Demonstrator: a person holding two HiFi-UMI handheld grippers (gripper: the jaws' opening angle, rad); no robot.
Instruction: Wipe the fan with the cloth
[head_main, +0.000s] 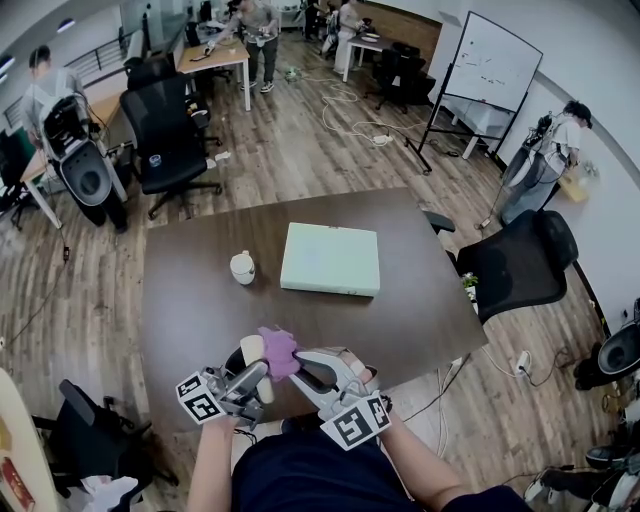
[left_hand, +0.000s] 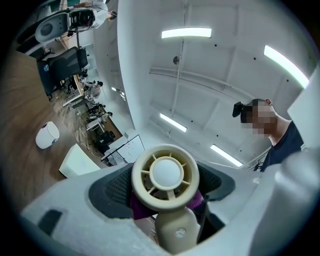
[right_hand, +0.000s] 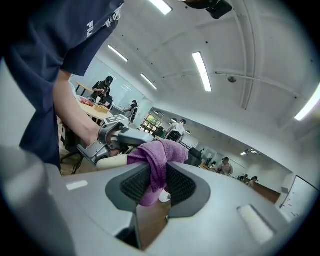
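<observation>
Closest to the head camera, just above the person's dark shirt, the two grippers meet over the near edge of the surface (head_main: 180, 300). On the left, the left gripper (head_main: 248, 380) is clamped on the handle of a small cream fan (head_main: 252, 349), whose round grille stands up between the jaws and faces that gripper's own camera. Opposite it, the right gripper (head_main: 303, 366) pinches a purple cloth (head_main: 278, 351) between its pads, with a fold bunched out beyond them. Cloth and fan touch: in the left gripper view purple shows behind the grille, so the cloth lies against the back of the fan's head. I judge the wiping itself to be in hand, on the rear side, with the front grille and handle likely not yet covered. The next move calls for rubbing the cloth across the head while the other gripper holds the fan steady, then turning it to offer a fresh face; pushed hard, the light fan could twist in the grip. Farther off on the dark brown surface lie a flat pale green box (head_main: 330, 259) and a small white container (head_main: 242, 268), well apart from the work. Around it is an open office: wood floor, black chairs (head_main: 165, 135), a whiteboard (head_main: 493, 62) and several people at the far desks.
</observation>
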